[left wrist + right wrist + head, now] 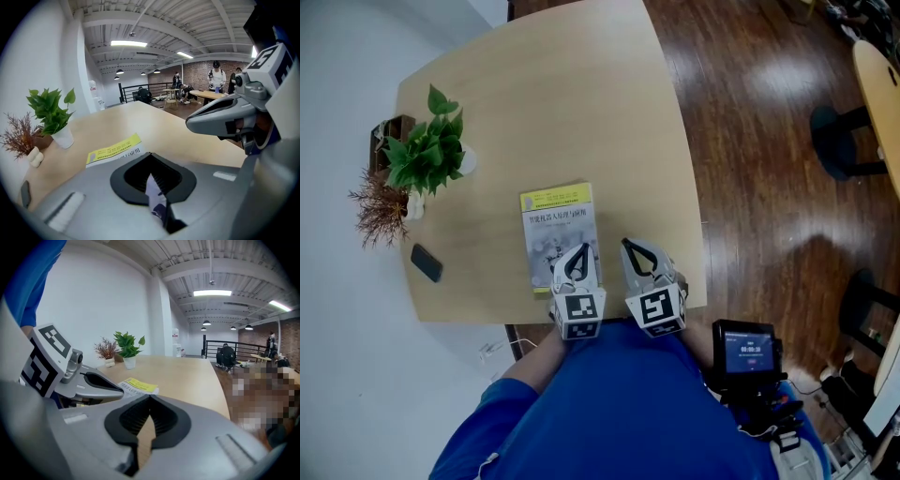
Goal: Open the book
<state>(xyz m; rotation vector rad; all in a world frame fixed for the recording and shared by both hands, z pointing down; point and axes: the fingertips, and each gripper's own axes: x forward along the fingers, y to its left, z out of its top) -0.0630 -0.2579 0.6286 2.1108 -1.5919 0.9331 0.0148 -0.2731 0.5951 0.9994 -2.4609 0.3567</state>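
Observation:
A closed book (555, 230) with a yellow band along its far edge lies flat near the front of the light wooden table (544, 103). My left gripper (582, 247) hangs over the book's near right corner with its jaws shut and nothing between them; I cannot tell whether it touches the cover. In the left gripper view the gripper (150, 153) points at the book (115, 149). My right gripper (626, 242) is just right of the book over bare table, also shut and empty. The right gripper view shows that gripper (150, 395) with the book (137, 386) to its left.
A green potted plant (431, 155), a dried reddish sprig in a small vase (380, 211) and a black phone (427, 262) sit along the table's left side. Dark wood floor lies to the right. A small screen device (748, 352) is by my right hip.

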